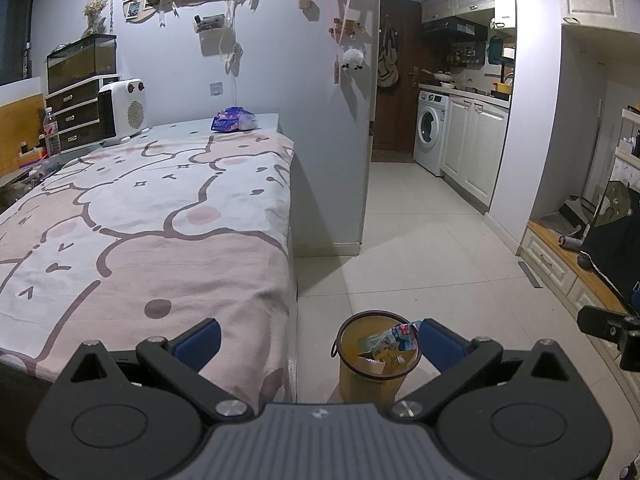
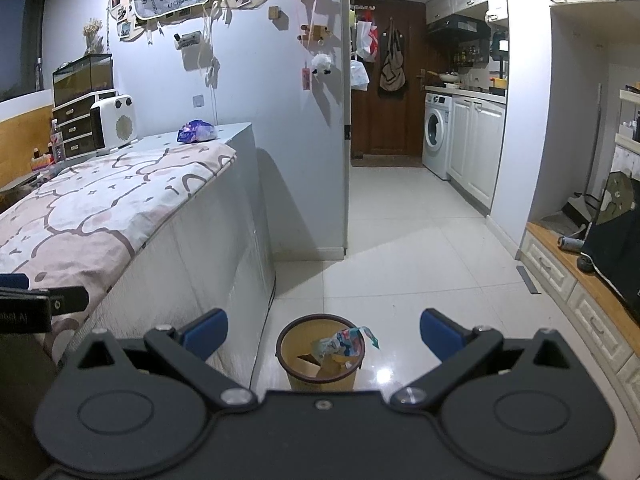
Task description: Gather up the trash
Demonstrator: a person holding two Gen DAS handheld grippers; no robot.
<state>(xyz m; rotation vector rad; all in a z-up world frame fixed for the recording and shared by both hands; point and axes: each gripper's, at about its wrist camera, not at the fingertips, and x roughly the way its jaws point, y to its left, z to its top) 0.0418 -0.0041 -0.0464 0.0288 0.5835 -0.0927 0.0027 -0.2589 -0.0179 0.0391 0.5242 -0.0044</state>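
A yellow trash bin (image 1: pixel 370 378) with a dark rim stands on the floor beside the table; it also shows in the right wrist view (image 2: pixel 322 380). A crumpled blue and white wrapper (image 1: pixel 396 338) and cardboard scraps lie in it, the wrapper (image 2: pixel 346 340) hanging over the rim. A purple snack bag (image 1: pixel 234 119) lies at the table's far end, also in the right wrist view (image 2: pixel 197 131). My left gripper (image 1: pixel 318 342) is open and empty above the table's edge and the bin. My right gripper (image 2: pixel 323 332) is open and empty above the bin.
The table (image 1: pixel 160 216) carries a pink cartoon cloth, a white heater (image 1: pixel 122 112), a drawer unit and a bottle at its far left. White tiled floor (image 1: pixel 420 240) runs to a kitchen with a washing machine (image 1: pixel 430 132). A low wooden bench (image 1: pixel 568 264) lines the right side.
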